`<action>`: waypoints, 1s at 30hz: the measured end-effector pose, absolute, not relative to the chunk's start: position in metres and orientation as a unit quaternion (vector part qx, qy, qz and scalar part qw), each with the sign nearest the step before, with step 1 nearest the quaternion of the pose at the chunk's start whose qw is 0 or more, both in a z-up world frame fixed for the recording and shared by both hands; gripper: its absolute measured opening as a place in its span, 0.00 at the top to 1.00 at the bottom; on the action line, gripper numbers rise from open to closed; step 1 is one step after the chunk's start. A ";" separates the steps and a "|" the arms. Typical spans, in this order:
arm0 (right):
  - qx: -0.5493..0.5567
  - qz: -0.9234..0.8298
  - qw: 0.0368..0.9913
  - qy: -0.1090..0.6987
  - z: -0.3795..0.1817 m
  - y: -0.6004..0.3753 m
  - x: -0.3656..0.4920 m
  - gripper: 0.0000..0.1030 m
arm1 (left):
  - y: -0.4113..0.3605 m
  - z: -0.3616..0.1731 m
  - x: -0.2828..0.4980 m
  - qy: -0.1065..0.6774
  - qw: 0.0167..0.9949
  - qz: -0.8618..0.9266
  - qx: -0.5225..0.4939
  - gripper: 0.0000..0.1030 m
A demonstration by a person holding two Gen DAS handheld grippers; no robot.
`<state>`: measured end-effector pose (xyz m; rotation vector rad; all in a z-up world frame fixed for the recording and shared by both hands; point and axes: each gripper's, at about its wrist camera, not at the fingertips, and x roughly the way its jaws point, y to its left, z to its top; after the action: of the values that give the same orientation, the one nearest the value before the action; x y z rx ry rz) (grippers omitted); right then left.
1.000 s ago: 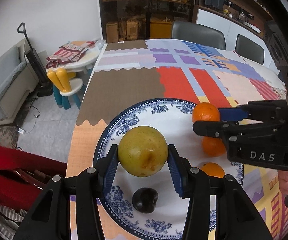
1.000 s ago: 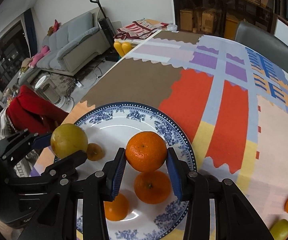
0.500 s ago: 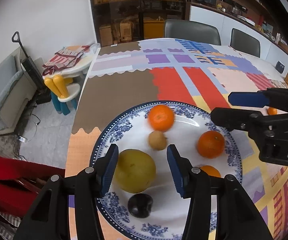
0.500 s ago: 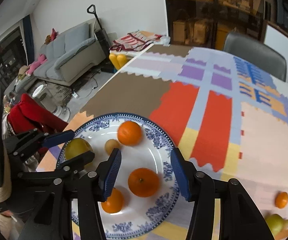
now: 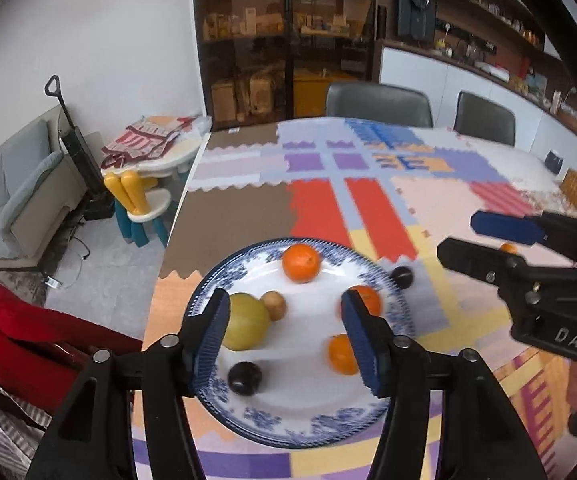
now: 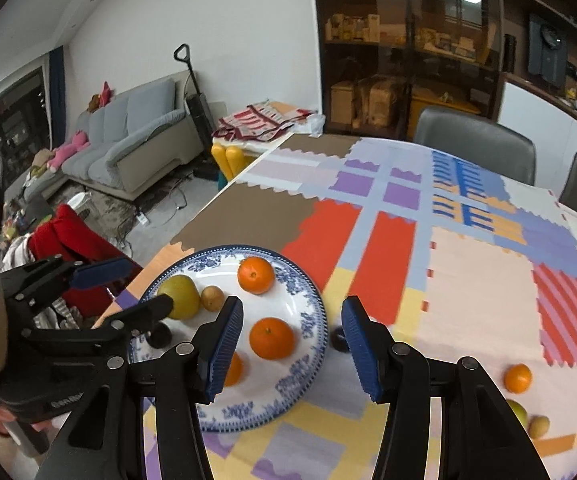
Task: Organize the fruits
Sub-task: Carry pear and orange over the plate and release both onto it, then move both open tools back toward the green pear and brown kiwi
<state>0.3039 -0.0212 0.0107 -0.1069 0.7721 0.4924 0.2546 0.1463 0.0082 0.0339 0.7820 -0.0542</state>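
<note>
Left wrist view: the left gripper and right gripper are held empty, jaws apart, above the blue-patterned white plate where a yellow-green pear is laid.

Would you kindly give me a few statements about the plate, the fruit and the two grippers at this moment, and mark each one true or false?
1. Both the left gripper and the right gripper are open and hold nothing. True.
2. The yellow-green fruit lies on the tablecloth, off the plate. False: it sits on the blue-patterned plate.
3. Three oranges lie on the plate. True: one at the far side, one in the middle, one near the front.
4. A dark round fruit lies on the tablecloth just outside the plate rim. True.
5. No fruit is left off the plate. False: a small orange lies on the cloth too.
</note>
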 end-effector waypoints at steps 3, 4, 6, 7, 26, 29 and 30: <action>-0.048 0.232 0.901 0.363 0.018 -0.034 0.291 0.49 | 0.135 0.019 0.242 0.363 0.931 -0.028 0.023 0.40; -0.047 0.229 0.904 0.358 0.021 -0.041 0.286 0.49 | 0.130 0.022 0.238 0.357 0.933 -0.029 0.027 0.39; -0.045 0.225 0.907 0.353 0.024 -0.050 0.279 0.46 | 0.118 0.028 0.229 0.344 0.938 -0.035 0.035 0.37; -0.043 0.221 0.910 0.349 0.026 -0.056 0.274 0.42 | 0.113 0.031 0.224 0.339 0.939 -0.036 0.039 0.37; -0.034 0.145 0.946 0.289 0.051 -0.175 0.212 0.35 | 0.005 0.053 0.170 0.281 0.955 -0.089 0.037 0.22; -0.036 0.133 0.949 0.285 0.050 -0.193 0.204 0.34 | -0.015 0.051 0.169 0.275 0.955 -0.101 0.050 0.20; -0.036 0.128 0.950 0.283 0.050 -0.198 0.202 0.34 | -0.020 0.051 0.169 0.273 0.955 -0.104 0.054 0.20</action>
<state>0.2020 -0.1985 0.0499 -0.0727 0.5767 0.2611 0.1690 -0.0199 0.0511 0.1087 0.5548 -0.2113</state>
